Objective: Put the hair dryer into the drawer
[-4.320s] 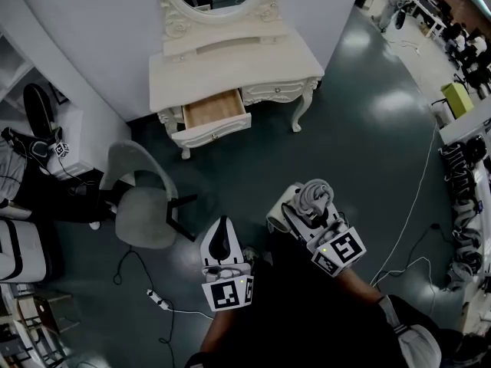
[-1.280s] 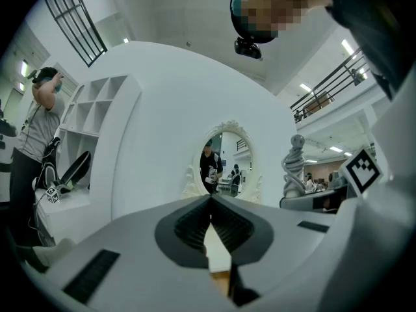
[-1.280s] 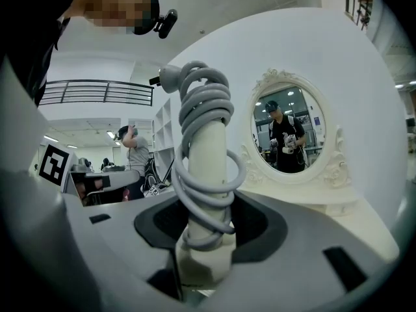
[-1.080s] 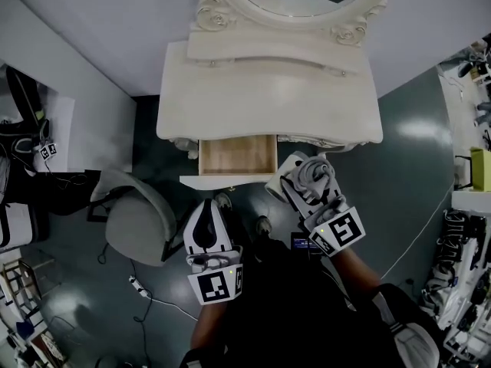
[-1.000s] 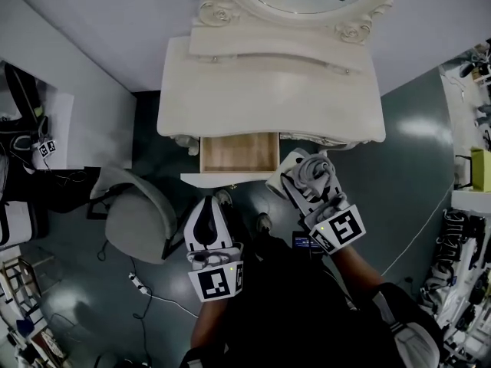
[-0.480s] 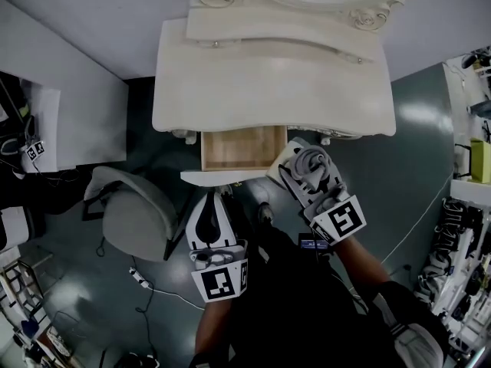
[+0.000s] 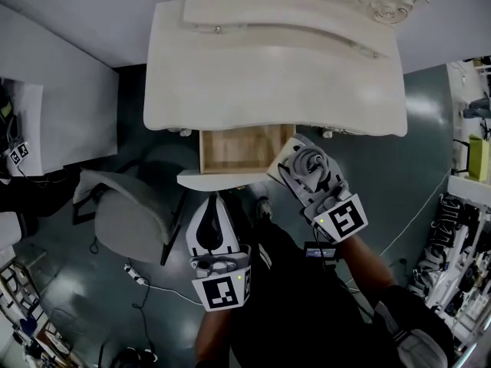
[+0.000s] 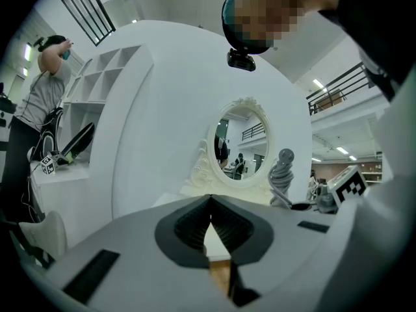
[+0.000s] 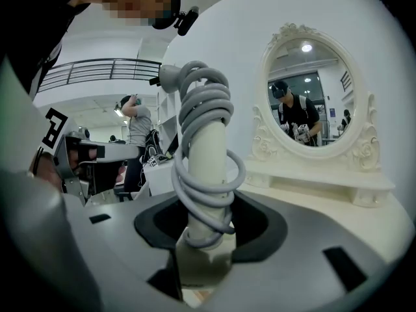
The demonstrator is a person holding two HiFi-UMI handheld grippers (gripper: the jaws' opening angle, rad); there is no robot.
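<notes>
The pale dressing table has one wooden drawer pulled open below its front edge, nothing showing inside. My right gripper is shut on the white hair dryer, at the drawer's right front corner. In the right gripper view the hair dryer stands upright between the jaws, its grey cord coiled round the handle. My left gripper hangs just in front of the drawer's front panel. Its jaws meet with nothing in them, and the hair dryer shows to their right.
A grey chair stands left of the drawer, close to my left gripper. A power strip and cables lie on the dark floor. An oval mirror rises behind the tabletop. A person stands by white shelves at far left.
Both grippers have come closer to the table and sunk. The hair dryer has shifted from beside the drawer front to its right corner. The left jaws stay shut.
</notes>
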